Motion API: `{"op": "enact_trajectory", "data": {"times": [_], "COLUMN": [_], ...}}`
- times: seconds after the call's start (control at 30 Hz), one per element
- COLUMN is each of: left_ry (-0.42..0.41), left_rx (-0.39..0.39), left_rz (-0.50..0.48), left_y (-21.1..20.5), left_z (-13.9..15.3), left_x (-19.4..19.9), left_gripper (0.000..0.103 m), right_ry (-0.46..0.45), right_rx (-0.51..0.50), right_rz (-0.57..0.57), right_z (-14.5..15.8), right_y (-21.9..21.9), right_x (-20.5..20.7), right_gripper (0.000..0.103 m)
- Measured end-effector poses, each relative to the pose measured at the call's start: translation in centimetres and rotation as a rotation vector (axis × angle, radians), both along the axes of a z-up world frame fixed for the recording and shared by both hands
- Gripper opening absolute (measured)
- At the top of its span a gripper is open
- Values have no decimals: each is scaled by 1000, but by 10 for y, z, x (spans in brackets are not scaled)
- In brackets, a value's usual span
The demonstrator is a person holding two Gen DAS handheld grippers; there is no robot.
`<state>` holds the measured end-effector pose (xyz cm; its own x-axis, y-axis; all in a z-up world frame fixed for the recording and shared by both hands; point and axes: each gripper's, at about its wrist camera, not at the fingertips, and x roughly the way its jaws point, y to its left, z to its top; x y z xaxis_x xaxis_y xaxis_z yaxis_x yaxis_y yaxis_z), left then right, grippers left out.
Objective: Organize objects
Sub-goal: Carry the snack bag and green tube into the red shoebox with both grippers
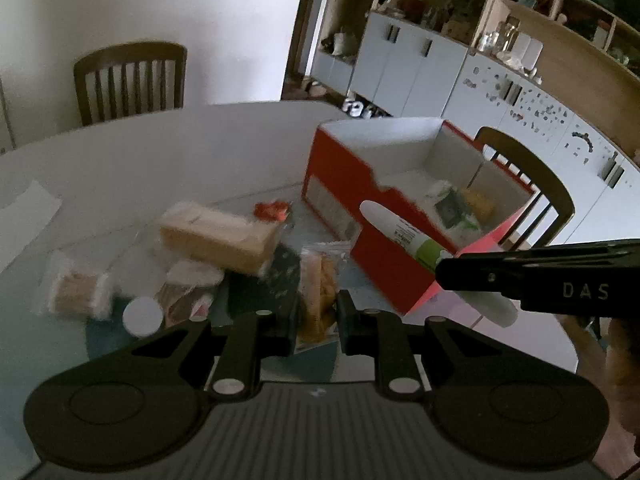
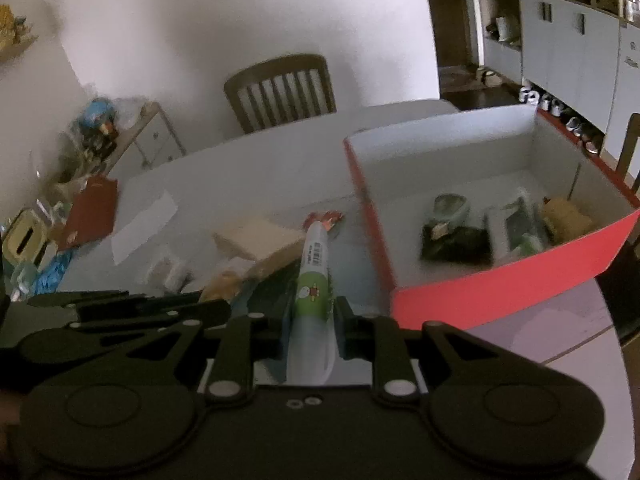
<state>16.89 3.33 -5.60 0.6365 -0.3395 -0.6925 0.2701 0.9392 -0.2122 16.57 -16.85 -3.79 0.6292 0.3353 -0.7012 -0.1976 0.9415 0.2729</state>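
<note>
White worktop in a dining room: right tool pinches a white-and-green tube beside the open red box, while left tool, pressed together and empty, hangs over scattered packets.

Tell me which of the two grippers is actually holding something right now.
The right gripper: its jaws are clamped on a white tube with a green label, lifted beside the red box. The left gripper is shut with nothing between its fingers.
</note>
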Motion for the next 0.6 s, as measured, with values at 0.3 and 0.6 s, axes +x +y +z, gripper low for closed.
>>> {"op": "enact_trajectory", "data": {"times": [0.3, 0.6], "left_ry": [-62, -70], "left_rx": [27, 79], "left_rz": [-28, -61], "left_y": [-44, -101], "left_z": [27, 32], "left_x": [18, 46], "left_gripper": [18, 18], "right_ry": [-68, -78], "right_rx": [8, 6], "right_rz": [-48, -86], "right_z": [17, 14], "right_y": [-48, -98], "right_x": [15, 44], "right_gripper": [21, 21]}}
